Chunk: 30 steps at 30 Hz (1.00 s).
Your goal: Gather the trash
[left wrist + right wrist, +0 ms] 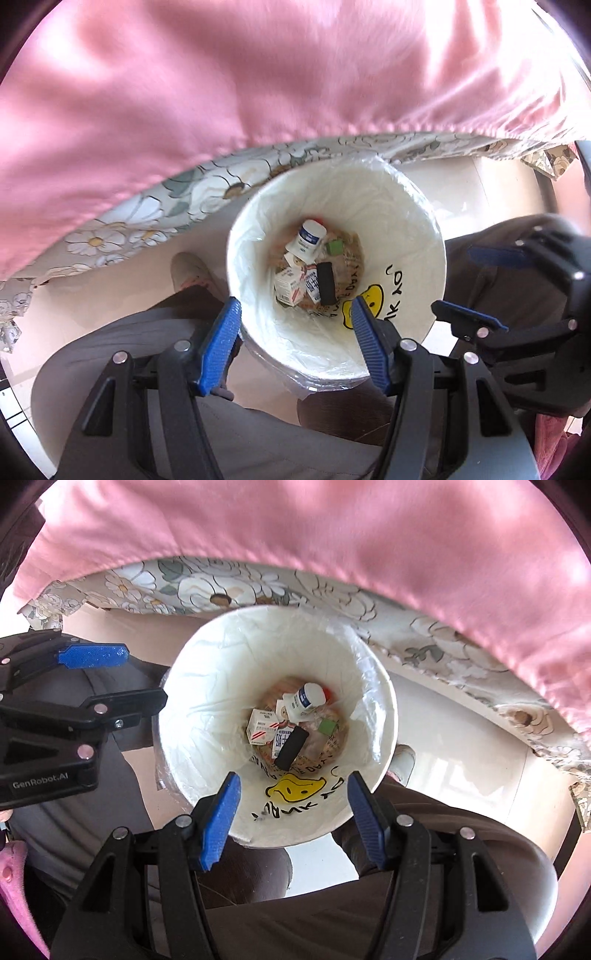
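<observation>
At centre, on the pale floor [476, 184], stands a white bin [402, 206] lined with a clear bag [365, 705]. At its bottom lies trash: a white bottle [308, 240], small cartons [263, 728], a black bar [327, 282] and a green scrap [335, 246]. Above it, the left gripper [295, 321] and right gripper [291, 797] point down, jaws parted, holding nothing. Beyond the bin hang a floral sheet [229, 583] and pink cover [221, 74].

Pink sheet [221, 74] over floral-print fabric [207, 184]; white bin [406, 206] bears a yellow smiley [297, 788].
</observation>
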Tool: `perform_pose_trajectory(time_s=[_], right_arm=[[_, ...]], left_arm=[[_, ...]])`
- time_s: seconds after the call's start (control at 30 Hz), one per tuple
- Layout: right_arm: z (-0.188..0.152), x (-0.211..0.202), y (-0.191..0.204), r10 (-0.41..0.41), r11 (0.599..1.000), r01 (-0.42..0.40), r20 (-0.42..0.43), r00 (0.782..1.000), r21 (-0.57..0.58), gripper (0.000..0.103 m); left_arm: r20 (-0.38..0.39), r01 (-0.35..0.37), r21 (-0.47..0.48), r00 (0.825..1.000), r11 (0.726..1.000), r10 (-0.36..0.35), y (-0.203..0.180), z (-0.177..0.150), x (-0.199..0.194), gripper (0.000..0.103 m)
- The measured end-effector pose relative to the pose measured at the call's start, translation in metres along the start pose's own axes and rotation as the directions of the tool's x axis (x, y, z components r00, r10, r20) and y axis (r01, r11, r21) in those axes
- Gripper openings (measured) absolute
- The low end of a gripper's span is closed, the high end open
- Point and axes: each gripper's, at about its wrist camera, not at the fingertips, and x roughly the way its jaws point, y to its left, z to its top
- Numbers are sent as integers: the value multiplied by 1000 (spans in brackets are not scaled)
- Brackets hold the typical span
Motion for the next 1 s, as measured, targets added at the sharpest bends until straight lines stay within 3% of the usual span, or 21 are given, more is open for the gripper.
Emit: perform_pose_trajectory(time_s=[0.17, 0.3, 0.47, 0.6, 0.83, 0.9, 1.0], right_arm=[[2, -55, 5, -31, 999, 34, 119, 992, -26, 61], [1, -101, 14, -73, 994, 88, 226, 971, -59, 61], [-1, -161, 24, -82, 993, 109, 368, 926, -54, 61], [-12, -201, 29, -92, 991, 127, 469, 878, -43, 69], [-40, -243, 44, -132, 985, 172, 570, 811, -16, 78], [-49, -250, 45, -152, 983, 185, 585, 797, 3, 80], [-63, -259, 44, -172, 983, 178, 608, 775, 52, 82]], left_arm=[[124, -25, -18, 992, 1000, 27, -1, -4, -52, 64], [232, -65, -17, 971, 998, 67, -7, -5, -95, 64], [377, -120, -26, 918, 992, 121, -12, -13, -158, 66], [498, -181, -62, 847, 982, 187, -20, -27, -200, 79], [591, -275, -86, 760, 958, 272, -37, -55, -240, 88], [609, -267, -98, 745, 959, 270, -39, -64, -250, 90], [623, -234, -117, 740, 965, 255, -40, -77, -260, 91]])
